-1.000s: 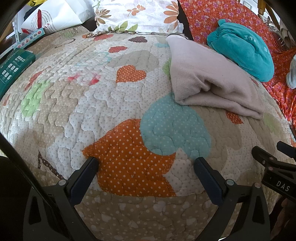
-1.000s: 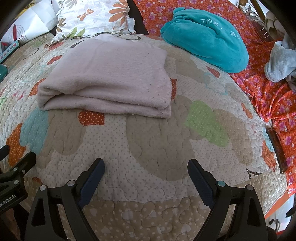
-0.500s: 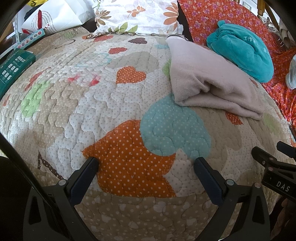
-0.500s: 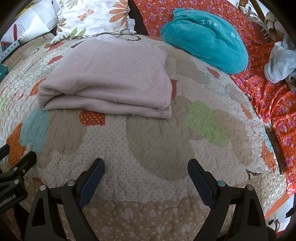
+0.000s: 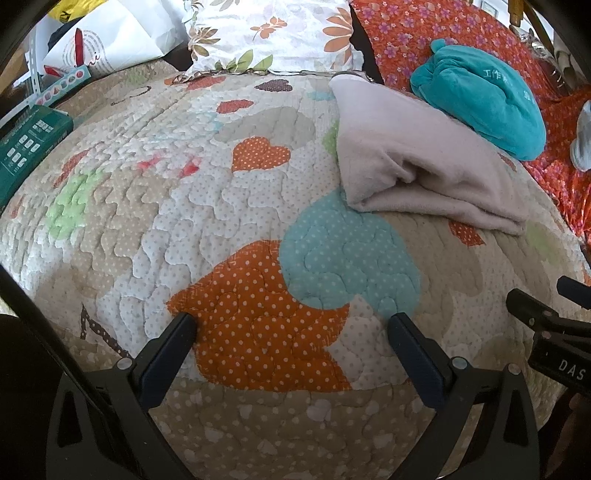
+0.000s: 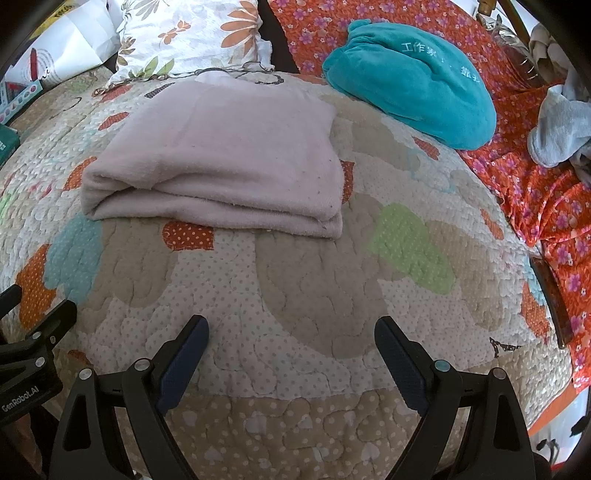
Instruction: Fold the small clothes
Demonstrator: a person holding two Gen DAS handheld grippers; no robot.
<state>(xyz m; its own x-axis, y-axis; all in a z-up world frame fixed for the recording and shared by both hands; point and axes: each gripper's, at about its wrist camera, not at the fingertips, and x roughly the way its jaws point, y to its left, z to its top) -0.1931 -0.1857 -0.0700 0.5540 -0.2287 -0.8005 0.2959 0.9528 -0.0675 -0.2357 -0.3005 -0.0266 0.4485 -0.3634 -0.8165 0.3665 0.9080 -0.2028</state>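
Observation:
A pale pink-grey garment (image 6: pixel 221 162) lies folded in layers on the heart-patterned quilt (image 6: pixel 314 280); it also shows in the left wrist view (image 5: pixel 417 173), at the upper right. My left gripper (image 5: pixel 291 325) is open and empty, low over the quilt's front, well short and left of the garment. My right gripper (image 6: pixel 291 328) is open and empty, over the quilt just in front of the garment's near edge. Each gripper's body shows at the edge of the other's view.
A teal plush bundle (image 6: pixel 410 70) lies behind the garment on an orange floral sheet (image 6: pixel 535 184). A floral pillow (image 5: pixel 269 33) sits at the back. A green box (image 5: pixel 29 144) and a white bag (image 5: pixel 107 40) are at far left. Grey cloth (image 6: pixel 557 125) lies far right.

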